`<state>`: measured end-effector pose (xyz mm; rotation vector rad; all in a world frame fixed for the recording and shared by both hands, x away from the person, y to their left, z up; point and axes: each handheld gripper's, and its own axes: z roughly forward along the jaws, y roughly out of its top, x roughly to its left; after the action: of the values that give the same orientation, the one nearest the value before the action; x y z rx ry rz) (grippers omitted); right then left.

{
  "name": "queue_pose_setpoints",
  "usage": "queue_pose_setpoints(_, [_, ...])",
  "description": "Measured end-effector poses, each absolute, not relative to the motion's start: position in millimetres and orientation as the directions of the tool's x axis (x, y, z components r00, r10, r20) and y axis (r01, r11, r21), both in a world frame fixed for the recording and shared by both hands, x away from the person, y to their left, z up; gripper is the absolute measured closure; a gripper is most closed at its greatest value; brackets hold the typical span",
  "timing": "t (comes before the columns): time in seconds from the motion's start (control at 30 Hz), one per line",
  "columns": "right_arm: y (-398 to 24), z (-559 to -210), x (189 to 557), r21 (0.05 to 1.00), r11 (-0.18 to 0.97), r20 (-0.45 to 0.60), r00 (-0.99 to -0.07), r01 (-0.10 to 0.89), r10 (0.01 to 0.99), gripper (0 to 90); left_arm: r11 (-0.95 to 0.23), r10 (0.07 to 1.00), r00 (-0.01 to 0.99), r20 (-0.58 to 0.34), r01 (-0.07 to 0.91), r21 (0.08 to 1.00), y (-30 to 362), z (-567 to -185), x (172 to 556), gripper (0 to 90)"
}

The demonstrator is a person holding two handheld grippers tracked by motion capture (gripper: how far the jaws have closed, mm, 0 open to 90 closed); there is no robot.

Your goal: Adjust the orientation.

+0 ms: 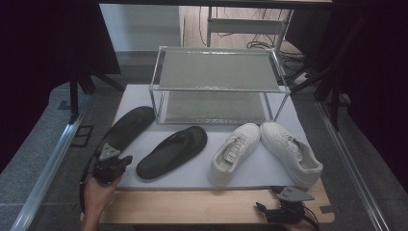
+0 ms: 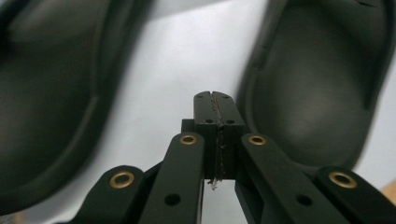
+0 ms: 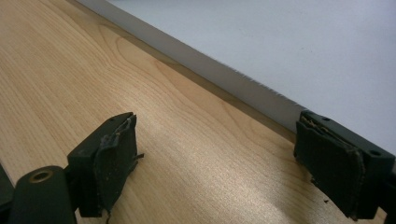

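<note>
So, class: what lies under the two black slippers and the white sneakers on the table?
A pale grey mat lies under the black slippers and the white sneakers. It rests on the wooden table. The mat directly beneath each shoe is covered by its sole.

Two black slippers lie on the white mat (image 1: pixel 250 175): one (image 1: pixel 126 127) just ahead of the left claw (image 1: pixel 126 160), the other (image 1: pixel 172 151) to its right. Two white sneakers sit farther right, one (image 1: pixel 235 153) beside the other (image 1: pixel 290 151). One two-shelf rack (image 1: pixel 217 85) stands beyond them all.
</note>
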<state>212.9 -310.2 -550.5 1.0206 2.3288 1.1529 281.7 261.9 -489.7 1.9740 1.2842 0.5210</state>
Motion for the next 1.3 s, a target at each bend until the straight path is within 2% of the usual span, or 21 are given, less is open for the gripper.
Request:
queue_pose_setpoints(0.63, [-310,-551,213,0.795,0.41,0.005,-0.68,0.448,0.733,13.4,-0.12,0.957,0.274,-0.095,0.673,0.73,307,-498,328,89.9])
queue_pose_setpoints(0.7, [-310,-551,213,0.795,0.409,0.005,-0.68,0.448,0.733,13.4,-0.128,0.962,0.263,-0.075,0.674,0.728,308,-497,331,89.9])
queue_pose_setpoints(1.3, [-310,-551,213,0.795,0.409,0.006,-0.68,0.447,0.733,13.4,-0.108,0.968,0.237,-0.088,0.701,0.705,300,-497,352,89.9])
